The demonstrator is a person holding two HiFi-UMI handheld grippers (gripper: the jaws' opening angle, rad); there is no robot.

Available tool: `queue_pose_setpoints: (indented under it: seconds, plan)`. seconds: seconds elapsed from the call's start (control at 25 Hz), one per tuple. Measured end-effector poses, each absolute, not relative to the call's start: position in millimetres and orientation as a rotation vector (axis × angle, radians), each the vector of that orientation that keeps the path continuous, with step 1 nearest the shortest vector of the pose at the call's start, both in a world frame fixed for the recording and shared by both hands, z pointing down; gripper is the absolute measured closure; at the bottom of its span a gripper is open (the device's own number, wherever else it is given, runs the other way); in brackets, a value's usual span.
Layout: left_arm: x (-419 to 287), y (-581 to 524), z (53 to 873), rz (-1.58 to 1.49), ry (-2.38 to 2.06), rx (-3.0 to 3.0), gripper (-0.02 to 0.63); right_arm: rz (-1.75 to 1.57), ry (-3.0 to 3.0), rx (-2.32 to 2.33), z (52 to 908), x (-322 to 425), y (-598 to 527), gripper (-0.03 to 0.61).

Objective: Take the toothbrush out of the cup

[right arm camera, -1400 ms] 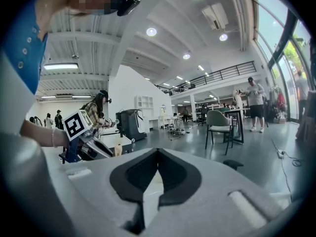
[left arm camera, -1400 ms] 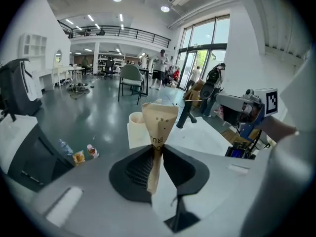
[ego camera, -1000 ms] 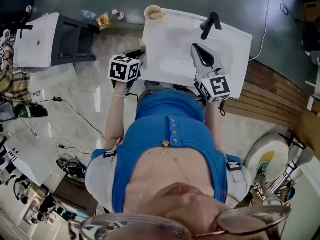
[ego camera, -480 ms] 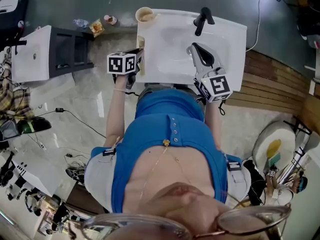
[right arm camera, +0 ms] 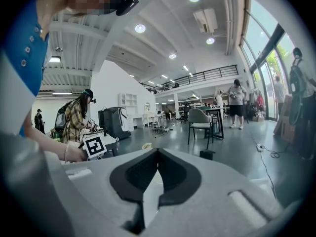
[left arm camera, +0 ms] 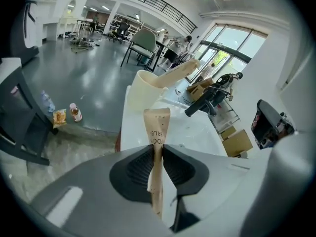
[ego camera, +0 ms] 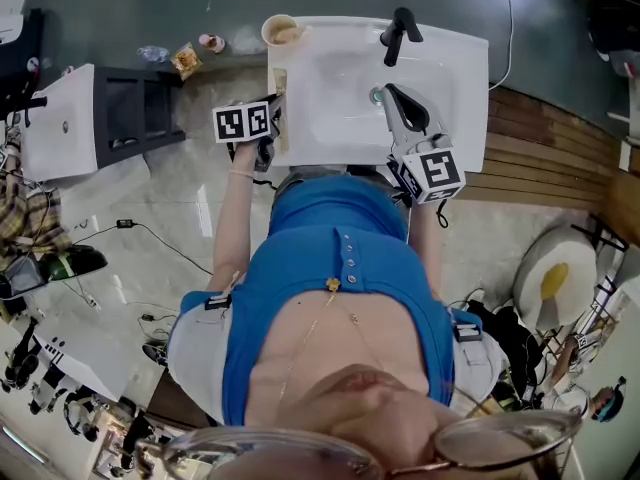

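Observation:
A beige cup [ego camera: 280, 31] stands on the far left corner of the white sink [ego camera: 455, 68]. In the left gripper view the cup [left arm camera: 145, 90] has a beige strip [left arm camera: 181, 69] leaning out over its rim. My left gripper [ego camera: 272, 108] hangs over the sink's left rim, nearer to me than the cup. It is shut on a toothbrush in a brown paper wrapper [left arm camera: 157, 132], which stands upright between the pads and points toward the cup. My right gripper [ego camera: 397, 100] is shut and empty over the basin, near the drain.
A black faucet [ego camera: 398, 30] stands at the sink's back edge. On the floor to the left are a white-and-black cabinet [ego camera: 100, 108], small bottles and a snack packet [ego camera: 185, 60]. Cables trail across the floor at left. A wooden platform [ego camera: 540, 158] lies to the right.
My left gripper has sunk toward the sink's left rim with the wrapped toothbrush and rolled a little. The right gripper has hardly moved.

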State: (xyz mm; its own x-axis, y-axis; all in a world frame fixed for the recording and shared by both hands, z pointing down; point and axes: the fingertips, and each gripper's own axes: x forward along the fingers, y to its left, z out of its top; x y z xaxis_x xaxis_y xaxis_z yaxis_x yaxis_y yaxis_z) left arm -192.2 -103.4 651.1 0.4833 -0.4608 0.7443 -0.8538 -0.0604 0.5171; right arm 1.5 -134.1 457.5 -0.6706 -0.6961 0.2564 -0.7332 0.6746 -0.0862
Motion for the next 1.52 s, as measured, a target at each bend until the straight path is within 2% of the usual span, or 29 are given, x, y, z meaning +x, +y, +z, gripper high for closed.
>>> queue_pose_setpoints:
  seconds: [0.72,1.52]
  plan:
    - [-206,-108,694,0.392,-1.251,1.549,0.541,0.282,-2.656,1.2,458,3,-133,0.577]
    - [-197,-110,681,0.447,-1.336,1.637,0.48,0.273,-2.668,1.161,461,4,-133,0.577]
